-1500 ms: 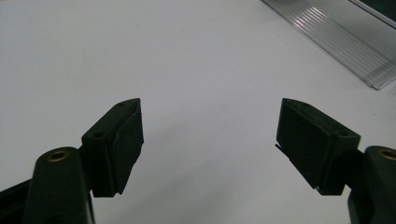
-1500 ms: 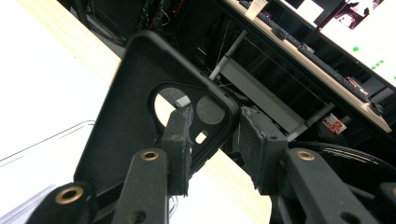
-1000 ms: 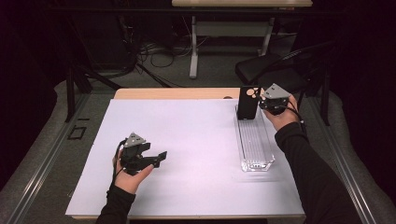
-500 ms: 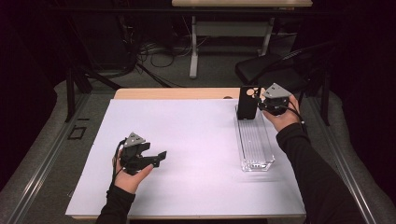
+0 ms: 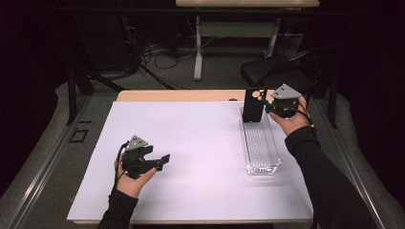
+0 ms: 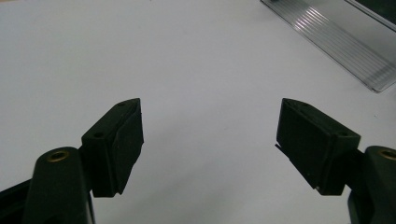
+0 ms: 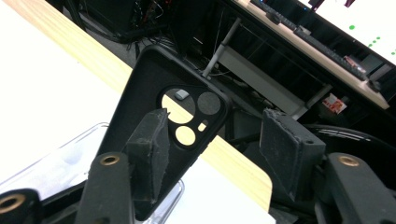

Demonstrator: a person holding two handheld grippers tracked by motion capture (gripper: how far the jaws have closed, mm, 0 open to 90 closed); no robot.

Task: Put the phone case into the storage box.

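Observation:
A black phone case (image 5: 252, 105) with round camera cut-outs stands upright at the far end of a long clear tray (image 5: 261, 148). My right gripper (image 5: 267, 108) is held just to the right of the case, jaws pointing at it. In the right gripper view the case (image 7: 154, 93) rises just past the left pad (image 7: 149, 144), and my right gripper (image 7: 219, 135) is open with a wide gap between the pads. My left gripper (image 5: 161, 160) rests low over the white mat (image 5: 200, 143) at the front left. It is open (image 6: 210, 135) with nothing between its pads.
The clear tray's near end (image 6: 336, 42) lies well to the right of my left gripper. A wooden table edge (image 5: 181, 95) runs behind the mat. Beyond it are a black chair (image 5: 267, 71), a desk frame and cables on the floor.

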